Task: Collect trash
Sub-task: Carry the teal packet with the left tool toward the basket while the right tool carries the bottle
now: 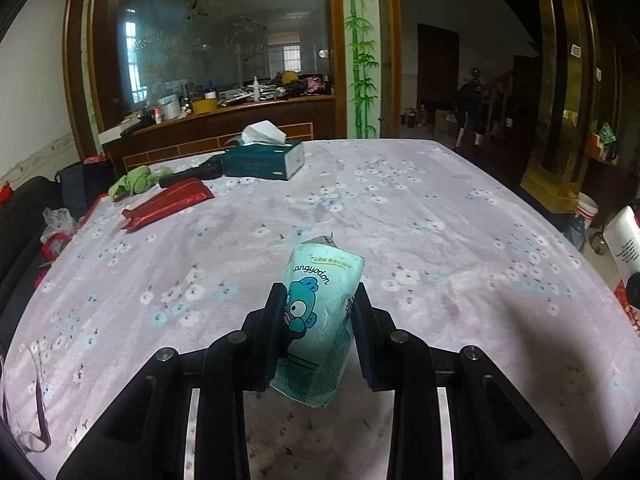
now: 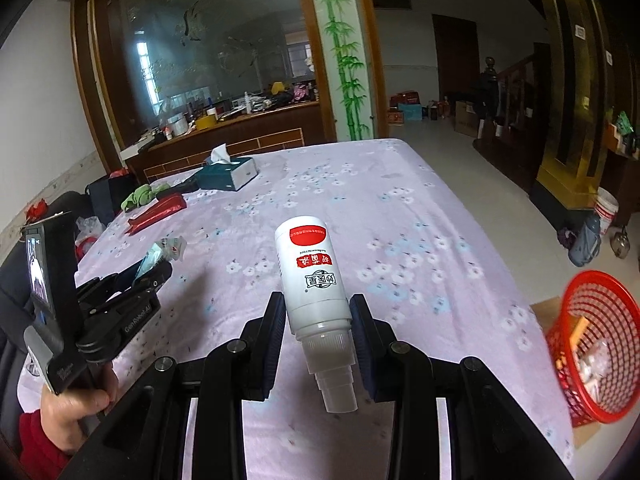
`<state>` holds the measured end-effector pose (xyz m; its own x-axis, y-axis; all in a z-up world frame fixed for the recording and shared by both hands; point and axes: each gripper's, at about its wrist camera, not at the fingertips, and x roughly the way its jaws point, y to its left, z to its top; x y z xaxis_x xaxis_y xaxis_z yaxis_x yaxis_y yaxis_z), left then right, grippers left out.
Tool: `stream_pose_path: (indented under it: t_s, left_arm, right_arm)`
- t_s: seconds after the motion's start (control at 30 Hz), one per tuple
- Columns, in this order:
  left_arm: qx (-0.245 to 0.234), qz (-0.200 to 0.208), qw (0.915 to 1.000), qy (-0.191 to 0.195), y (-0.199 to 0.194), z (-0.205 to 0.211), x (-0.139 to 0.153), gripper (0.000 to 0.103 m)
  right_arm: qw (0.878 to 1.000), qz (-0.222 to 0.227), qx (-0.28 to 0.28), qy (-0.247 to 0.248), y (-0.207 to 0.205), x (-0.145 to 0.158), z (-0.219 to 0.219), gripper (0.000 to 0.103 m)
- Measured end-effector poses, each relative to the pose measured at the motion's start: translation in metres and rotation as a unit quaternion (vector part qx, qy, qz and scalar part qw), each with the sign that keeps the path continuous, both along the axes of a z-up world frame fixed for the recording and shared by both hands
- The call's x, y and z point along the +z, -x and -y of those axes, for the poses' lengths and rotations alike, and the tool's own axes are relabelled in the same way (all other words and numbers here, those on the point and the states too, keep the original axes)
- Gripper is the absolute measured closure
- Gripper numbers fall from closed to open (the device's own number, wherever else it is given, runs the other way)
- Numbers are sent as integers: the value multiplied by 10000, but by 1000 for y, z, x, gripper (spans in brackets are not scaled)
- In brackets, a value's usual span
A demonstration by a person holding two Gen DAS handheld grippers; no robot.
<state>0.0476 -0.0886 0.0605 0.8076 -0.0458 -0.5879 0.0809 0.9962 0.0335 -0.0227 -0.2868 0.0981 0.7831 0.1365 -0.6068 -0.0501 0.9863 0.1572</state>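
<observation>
Two pieces of trash are in hand, one per gripper. From the left wrist, the left gripper [image 1: 317, 312] has its fingers pressed against the sides of a soft turquoise tissue packet [image 1: 318, 320], held above the table [image 1: 420, 216]. The packet is limp and sags below the pads, so I judge it could slide out if the squeeze slackens or the wrist swings fast. Farther back on the lilac flowered cloth lie a red foil wrapper [image 1: 168, 202], a green rag [image 1: 134, 184] and a dark tissue box [image 1: 262, 158]; at the right edge the white bottle [image 1: 624, 240] shows.

From the right wrist, the right gripper [image 2: 318, 318] clamps that white bottle [image 2: 312, 276] near its shoulder, cap end toward the camera. Its smooth round wall gives little purchase, so it may twist or slip in transit. The red mesh basket [image 2: 592, 344] sits low beyond the table's right side, already holding scraps; a careless drop could miss it or tip it. At the left, a hand [image 2: 72, 404] carries the other gripper with the packet [image 2: 160, 256]. Behind stand a glass partition, a cluttered counter and a bamboo-painted pillar [image 2: 344, 56]
</observation>
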Motion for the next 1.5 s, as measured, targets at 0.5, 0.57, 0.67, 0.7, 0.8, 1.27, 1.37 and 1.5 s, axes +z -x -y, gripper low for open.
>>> stream_pose_path:
  t_s: [0.5,0.57,0.67,0.7,0.8,1.27,1.37,1.5]
  left_arm:
    - [-815,-48,9963,276,66,57,30,73]
    - [-1007,-27,9946,261,76,75,34,73]
    - [-1288,-3,9913,255,88,98,41,73]
    - [-1383,-3,9900,263,91,106,43,73]
    - [-1718,-49,9846,319,101,134,50,73]
    - [-2885,-410,9553,495,106,252,65,72]
    - [-3075,-467,9491,507,108,275,67,72]
    - [-3312,-506,9409,491,110,306,66,72]
  right_arm:
    - [9984,-52,-378,-424,49,2,66,68]
    - [9980,-4,-443,-459,58,3,75,68]
    - [9970,50,-577,-513,70,5,93,68]
    - [9965,63,-633,-542,74,6,101,68]
    - [9944,110,-838,-641,87,8,127,68]
    - [9738,161,-1986,-1098,137,7,258,67]
    - [9703,173,-2134,-1125,143,5,274,67]
    - [9686,149,-2178,-1188,142,2,288,67]
